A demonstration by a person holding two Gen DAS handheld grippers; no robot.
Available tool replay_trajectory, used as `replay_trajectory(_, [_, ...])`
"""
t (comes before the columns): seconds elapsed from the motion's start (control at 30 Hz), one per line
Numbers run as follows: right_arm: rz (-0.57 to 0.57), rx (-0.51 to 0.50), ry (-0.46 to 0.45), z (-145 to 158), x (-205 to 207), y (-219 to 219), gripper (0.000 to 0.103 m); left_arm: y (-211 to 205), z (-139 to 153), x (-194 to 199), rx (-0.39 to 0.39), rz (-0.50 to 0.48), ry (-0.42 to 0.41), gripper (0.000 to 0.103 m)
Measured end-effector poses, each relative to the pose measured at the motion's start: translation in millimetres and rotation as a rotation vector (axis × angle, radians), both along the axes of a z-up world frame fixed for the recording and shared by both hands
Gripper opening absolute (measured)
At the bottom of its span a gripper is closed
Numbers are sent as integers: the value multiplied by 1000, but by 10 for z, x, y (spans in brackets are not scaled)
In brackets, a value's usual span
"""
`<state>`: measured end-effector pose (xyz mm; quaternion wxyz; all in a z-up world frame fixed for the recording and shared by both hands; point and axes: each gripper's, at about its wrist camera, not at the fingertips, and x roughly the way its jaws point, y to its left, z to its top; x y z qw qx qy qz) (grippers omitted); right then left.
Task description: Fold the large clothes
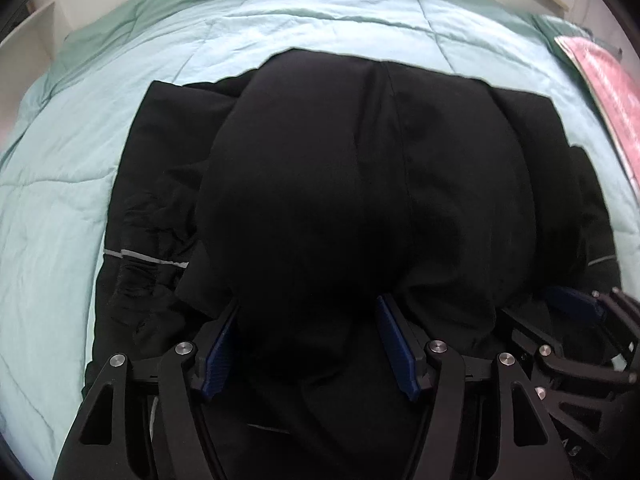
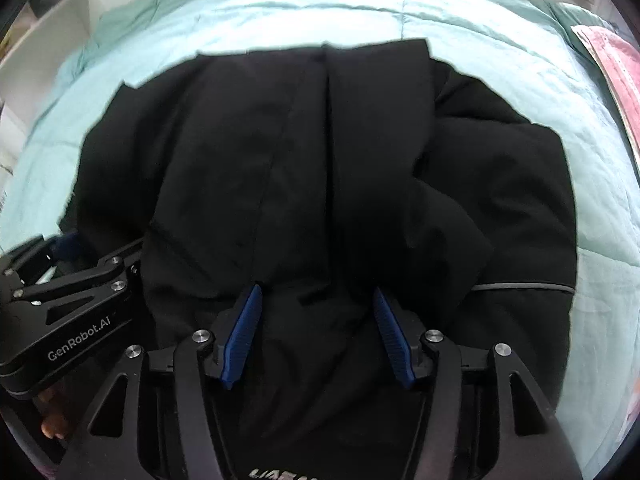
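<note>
A large black jacket point(image 1: 360, 160) with a thin grey reflective stripe point(image 1: 152, 258) lies spread on the bed, its upper part folded over the body. My left gripper point(image 1: 308, 304) points steeply down and is shut on a thick bulge of the black fabric, which fills the gap between its blue pads point(image 1: 396, 344). In the right wrist view the same jacket point(image 2: 320, 160) fills the middle. My right gripper point(image 2: 316, 288) stands open just above it; the cloth lies between its blue pads point(image 2: 244, 328) without being pinched. The two grippers sit side by side, close together.
A pale turquoise quilt point(image 1: 320, 20) covers the bed all round the jacket. A pink patterned item point(image 1: 612, 100) lies at the bed's right edge. White shelving point(image 2: 48, 20) stands beyond the bed's left side. A person's fingertips point(image 2: 52, 428) show at the lower left.
</note>
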<state>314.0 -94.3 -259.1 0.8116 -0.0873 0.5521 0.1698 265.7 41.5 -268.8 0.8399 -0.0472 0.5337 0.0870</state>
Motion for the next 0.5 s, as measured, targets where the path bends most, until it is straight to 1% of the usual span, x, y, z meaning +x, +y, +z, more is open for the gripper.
replay_trajectory(0.07, [-3,7,39,-10,57,-18,62,2,20,2,-3,-3,7,67])
replay_trajectory(0.13, [4,6,112,52,150,-25,62,41,129,-3,-35,20,32,67])
replay_trajectory(0.17, [-13,29,152,137,190,-74,62,69,212,-29,-59,36,26,67])
replay_trajectory(0.2, [-50,71,156,236,197,-152,62,98,309,-72,-81,48,9,67])
replay_trajectory(0.27, [-122,148,109,451,136,-323,62,117,483,-190,-104,47,-31,67])
replay_trajectory(0.33, [-118,180,82,563,34,-396,63,100,565,-313,-117,32,-48,67])
replay_trajectory(0.37, [-96,195,85,580,-47,-410,63,76,574,-375,-119,20,-48,67])
replay_trajectory(0.43, [-53,219,108,522,-187,-414,64,35,522,-461,-110,4,-34,67])
replay_trajectory(0.47, [-31,214,120,452,-256,-396,64,15,462,-489,-104,-3,-20,68])
replay_trajectory(0.5, [-15,189,137,356,-318,-374,64,-3,372,-501,-93,-6,3,68])
